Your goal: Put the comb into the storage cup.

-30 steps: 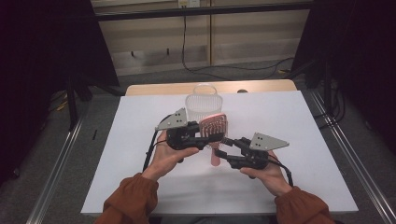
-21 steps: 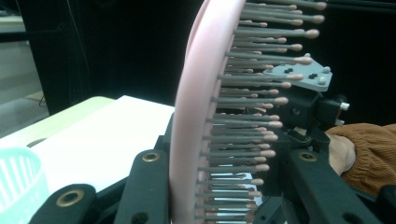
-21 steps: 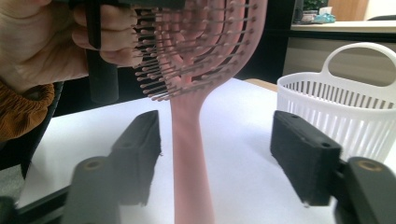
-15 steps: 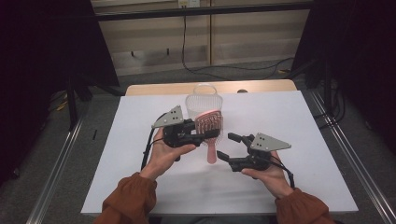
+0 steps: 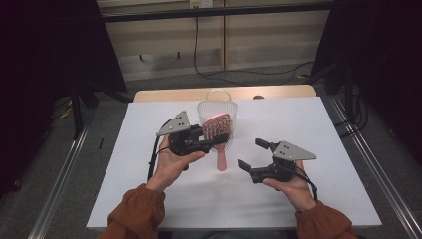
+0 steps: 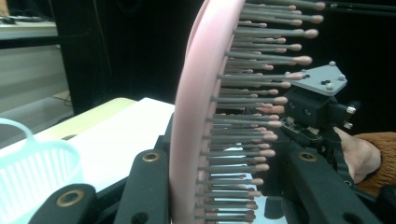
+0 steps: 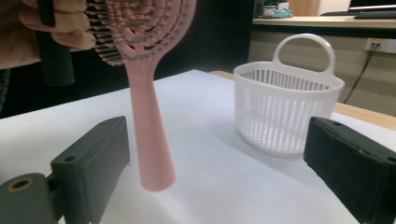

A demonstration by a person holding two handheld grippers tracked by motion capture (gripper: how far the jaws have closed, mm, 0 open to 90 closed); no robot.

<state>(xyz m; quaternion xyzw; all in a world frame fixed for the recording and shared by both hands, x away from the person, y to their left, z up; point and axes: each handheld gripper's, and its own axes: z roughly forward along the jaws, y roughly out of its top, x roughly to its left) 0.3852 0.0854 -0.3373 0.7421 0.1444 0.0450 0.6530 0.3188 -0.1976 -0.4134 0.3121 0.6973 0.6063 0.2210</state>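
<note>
Hairbrush [image 5: 218, 132], pink plastic, is up off the counter [image 5: 149, 199], clamped by its head in the left tool [image 5: 206, 144], handle hanging down toward the near edge. It sits over the counter's middle, just in front of the white basket [image 5: 217, 113] that stands near the far edge.

Left tool: clenched on the brush head, one jaw against the back, the other in among the bristles. Right tool [image 5: 254, 157]: released, jaws wide apart, holding nothing, off to the right of the handle and not touching it.

Handling, as a judgement: light, rigid body and handle, prob. a bit slick since it's smooth plastic. Bristles look springy w/ small ball tips, so a grip across them may give and let the head twist. Handle looks the better place to take hold: plain, narrow, fits between jaws. Basket looks light too and could slide if knocked.

Views: left tool view gives the brush [image 6: 219, 116] edge-on, w/ bristle rows very close, a corner of the basket [image 6: 32, 168] at lower left, and the right tool [image 6: 322, 107] w/ its grey plate beyond. Right tool view has the handle [image 7: 149, 135] hanging clear above the counter between its own spread jaws, the basket [image 7: 287, 112] w/ loop handle standing upright, and fingers [image 7: 51, 28] of the left hand at top left. High view gives the layout across the counter.
</note>
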